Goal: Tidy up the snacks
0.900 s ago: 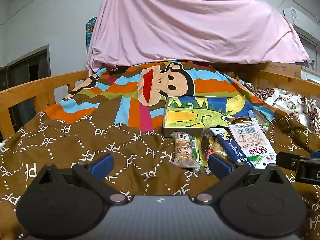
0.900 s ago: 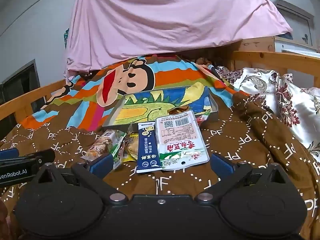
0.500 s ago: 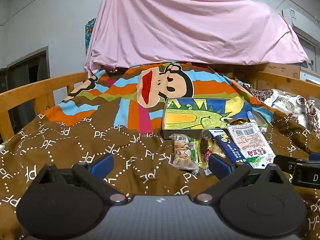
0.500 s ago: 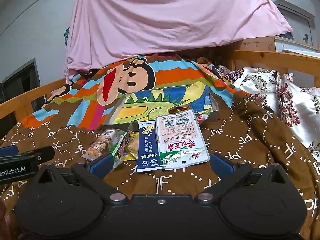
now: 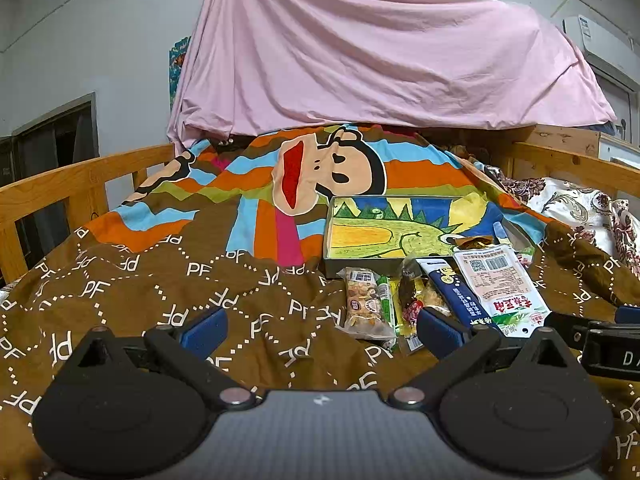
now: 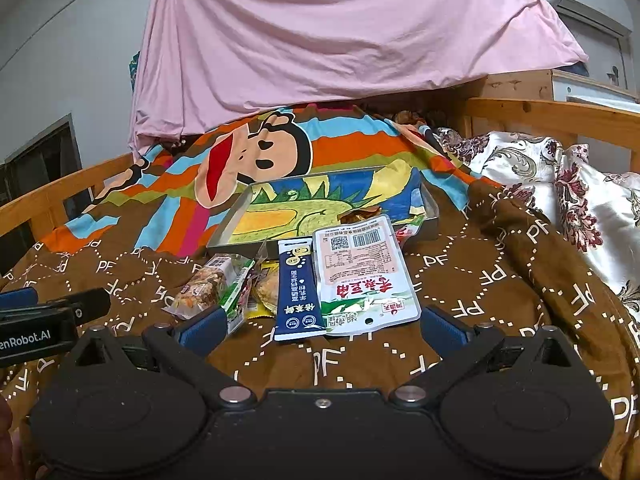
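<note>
Left gripper (image 5: 320, 326) and right gripper (image 6: 320, 326) both spread wide, empty. Snack packets (image 6: 296, 280) heaped just before shallow grey dinosaur-print tray (image 6: 228, 226) on bed.

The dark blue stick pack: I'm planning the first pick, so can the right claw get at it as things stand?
Probably yes. The dark blue stick pack lies flat on the blanket just ahead of the open right claw, nothing on top; the white pouch lies close beside it.

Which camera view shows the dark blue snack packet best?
The right wrist view: the dark blue snack packet lies almost central there, whole and with its print clear. In the left wrist view the same packet sits off to the right, smaller, its near end behind a gripper finger.
</note>
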The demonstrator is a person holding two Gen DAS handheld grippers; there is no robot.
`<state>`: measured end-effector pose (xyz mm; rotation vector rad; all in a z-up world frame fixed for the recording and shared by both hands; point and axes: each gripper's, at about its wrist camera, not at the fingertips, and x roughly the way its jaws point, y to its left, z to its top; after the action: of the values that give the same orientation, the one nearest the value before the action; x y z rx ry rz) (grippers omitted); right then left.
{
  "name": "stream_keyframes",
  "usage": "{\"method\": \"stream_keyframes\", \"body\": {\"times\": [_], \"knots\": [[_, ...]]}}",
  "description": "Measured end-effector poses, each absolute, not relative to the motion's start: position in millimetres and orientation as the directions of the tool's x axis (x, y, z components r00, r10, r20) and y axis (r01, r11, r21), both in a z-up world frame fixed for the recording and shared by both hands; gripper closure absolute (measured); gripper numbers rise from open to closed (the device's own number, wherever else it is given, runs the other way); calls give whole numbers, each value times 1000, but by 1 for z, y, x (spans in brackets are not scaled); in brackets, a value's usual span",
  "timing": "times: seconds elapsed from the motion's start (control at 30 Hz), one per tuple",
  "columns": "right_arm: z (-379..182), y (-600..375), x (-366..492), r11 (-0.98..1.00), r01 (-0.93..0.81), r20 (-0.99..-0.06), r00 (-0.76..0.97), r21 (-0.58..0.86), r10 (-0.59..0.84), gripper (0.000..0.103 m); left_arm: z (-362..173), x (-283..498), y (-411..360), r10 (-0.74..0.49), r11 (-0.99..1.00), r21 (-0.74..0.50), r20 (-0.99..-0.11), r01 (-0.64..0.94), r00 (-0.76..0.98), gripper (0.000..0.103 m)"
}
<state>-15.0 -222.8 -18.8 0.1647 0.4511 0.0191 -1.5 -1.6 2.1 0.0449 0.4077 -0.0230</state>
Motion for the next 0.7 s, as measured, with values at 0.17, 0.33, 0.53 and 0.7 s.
{"method": "stream_keyframes", "body": {"times": [0.17,0.33,0.53,0.7], "knots": [[-19,-224,-14,987,12,-432,900,163,61,1,1,-2,-2,-17,999,40,-396,36,918,1],[-19,-223,-15,987,12,-431,900,163,60,1,2,-2,-2,-16,999,41,-397,35,918,0],[-19,-223,-15,987,10,-430,901,162,61,1,2,-2,-2,-15,999,41,-396,34,918,1],[-19,-223,-15,987,7,-432,899,162,65,0,2,-2,-2,-16,999,41,-397,35,918,0]]}}
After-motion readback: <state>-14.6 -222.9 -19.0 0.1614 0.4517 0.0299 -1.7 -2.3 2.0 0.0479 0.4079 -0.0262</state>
